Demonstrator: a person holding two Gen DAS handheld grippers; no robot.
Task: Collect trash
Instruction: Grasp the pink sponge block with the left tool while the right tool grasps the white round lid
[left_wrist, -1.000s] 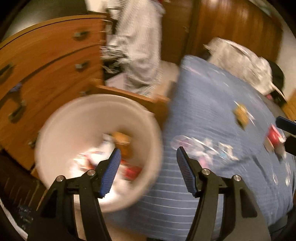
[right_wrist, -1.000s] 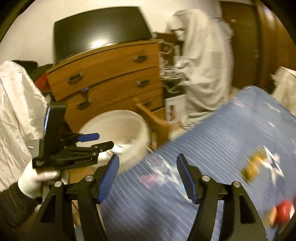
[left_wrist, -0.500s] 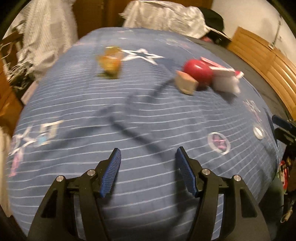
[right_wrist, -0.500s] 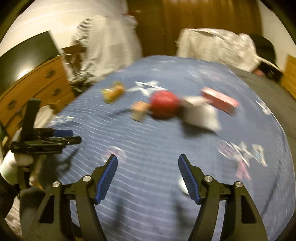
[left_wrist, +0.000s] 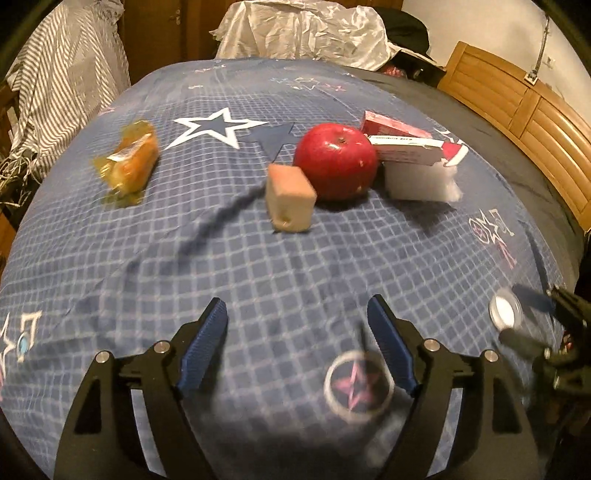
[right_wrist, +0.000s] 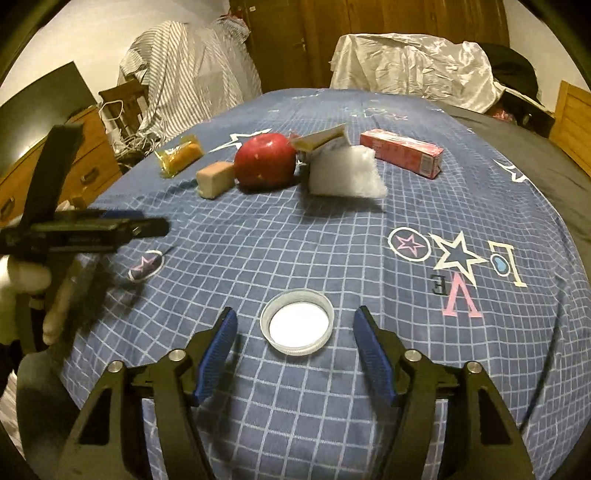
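Note:
On the blue checked bedspread (left_wrist: 258, 266) lie a red apple (left_wrist: 336, 160), a tan block (left_wrist: 291, 197), an orange snack in clear wrap (left_wrist: 129, 162), a white wad (left_wrist: 421, 181) and a pink box (left_wrist: 399, 129). My left gripper (left_wrist: 297, 347) is open and empty, low over the bedspread. My right gripper (right_wrist: 295, 354) is open, with a white jar lid (right_wrist: 297, 321) lying between its fingers, untouched. The lid also shows in the left wrist view (left_wrist: 505, 312). The apple (right_wrist: 265, 160), block (right_wrist: 215, 180), wad (right_wrist: 345, 175) and box (right_wrist: 400, 152) lie beyond it.
A wooden dresser (right_wrist: 74, 162) and a striped garment (right_wrist: 192, 77) stand left of the bed. A white sheet heap (right_wrist: 410, 70) lies at the far end. A wooden headboard (left_wrist: 517, 122) runs along the right. My left gripper shows at left in the right wrist view (right_wrist: 110, 229).
Both grippers swung away from the white bin by the dresser to the bed. The left came closer to the apple group. The right dropped low over the jar lid.

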